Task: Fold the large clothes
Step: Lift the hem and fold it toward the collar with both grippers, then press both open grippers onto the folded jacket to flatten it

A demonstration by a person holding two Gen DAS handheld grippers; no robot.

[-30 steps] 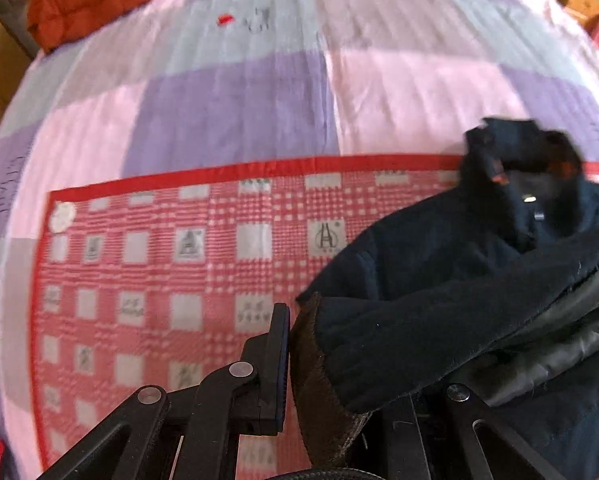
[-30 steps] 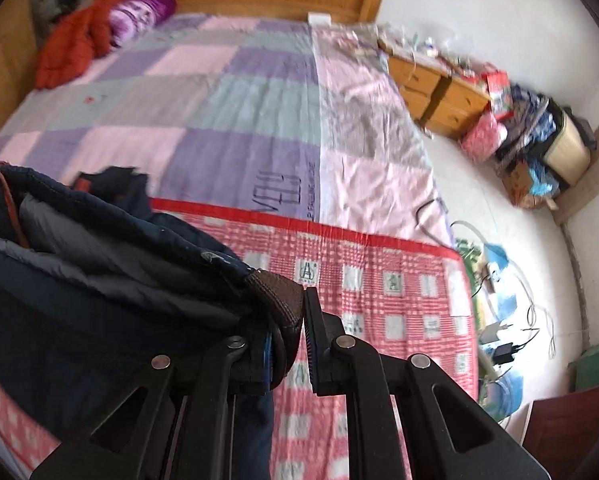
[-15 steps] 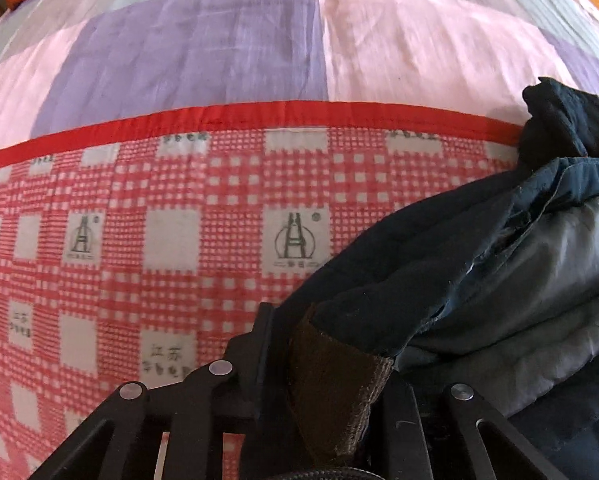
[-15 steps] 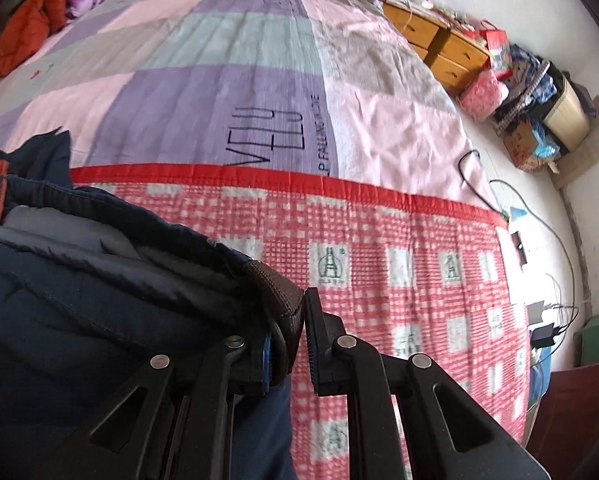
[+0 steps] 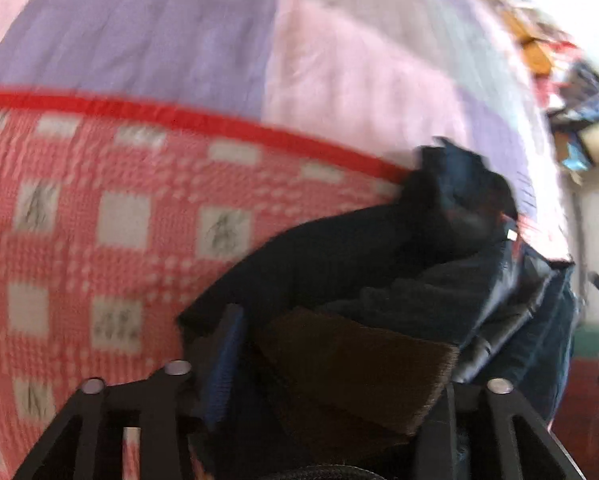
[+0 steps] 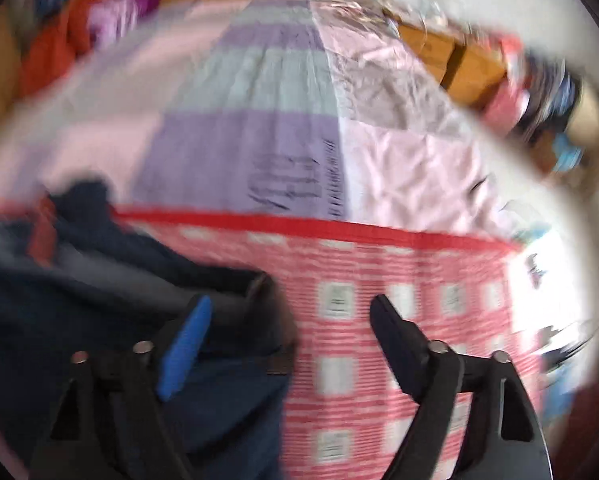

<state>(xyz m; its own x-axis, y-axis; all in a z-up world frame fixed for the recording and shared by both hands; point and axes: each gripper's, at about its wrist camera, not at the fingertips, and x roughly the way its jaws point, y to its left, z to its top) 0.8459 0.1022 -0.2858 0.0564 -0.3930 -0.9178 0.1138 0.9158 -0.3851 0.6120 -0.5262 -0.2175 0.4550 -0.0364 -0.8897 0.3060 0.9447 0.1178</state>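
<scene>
The left gripper (image 5: 331,360) has just been opening; the dark jacket (image 5: 379,264) with its brown cuff (image 5: 359,368) lies loose between its parted jaws. The right gripper (image 6: 291,320) has just been opening too, jaws wide apart, jacket by its left finger, red checked blanket (image 6: 379,400) beneath.

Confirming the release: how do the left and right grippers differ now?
Left gripper: jaws have just been opening part-way, a brown cuff filling the gap. Right gripper: jaws have just opened wider; another cuff sits loose by one finger. Both point down at the dark jacket on the checked blanket.
</scene>
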